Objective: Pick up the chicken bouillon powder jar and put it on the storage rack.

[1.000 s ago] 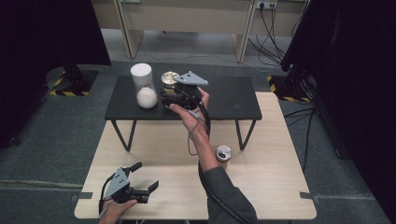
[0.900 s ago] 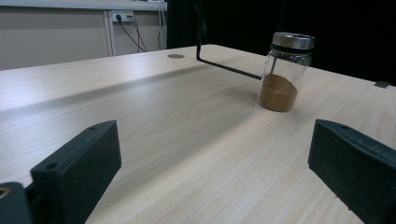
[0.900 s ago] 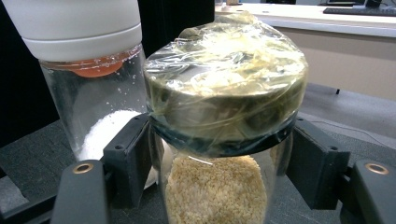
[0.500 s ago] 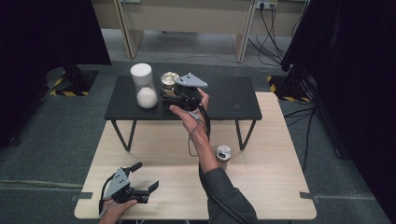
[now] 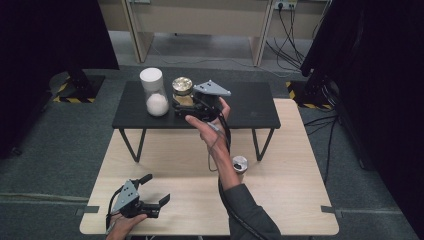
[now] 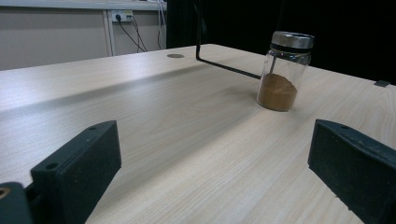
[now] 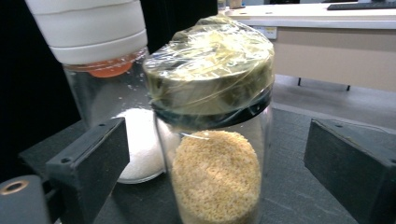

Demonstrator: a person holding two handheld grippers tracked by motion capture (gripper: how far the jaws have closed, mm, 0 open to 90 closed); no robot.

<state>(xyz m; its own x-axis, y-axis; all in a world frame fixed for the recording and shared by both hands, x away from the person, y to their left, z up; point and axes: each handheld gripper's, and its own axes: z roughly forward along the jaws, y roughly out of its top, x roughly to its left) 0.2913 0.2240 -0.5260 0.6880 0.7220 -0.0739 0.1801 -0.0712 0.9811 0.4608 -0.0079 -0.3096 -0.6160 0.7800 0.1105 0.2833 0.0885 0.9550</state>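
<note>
The high view looks down over both tables, while the right gripper view sits close, level with the foil-capped jar (image 7: 212, 140) at the high view's upper centre (image 5: 182, 88).

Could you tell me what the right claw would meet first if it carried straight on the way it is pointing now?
The right claw would first meet the foil-wrapped glass jar of yellow granules, already standing between its just-opened jaws on the black side table. The white-capped glass jar stands behind, probably just off that line.

On the black low table (image 5: 250, 107), the right half is left bare. Toward the left edge, passage is blocked by a white-capped glass jar of white powder (image 5: 152, 92) and, just beside it, a film-wrapped glass jar of yellow grains (image 5: 182, 89); little gap is seen between them.
</note>
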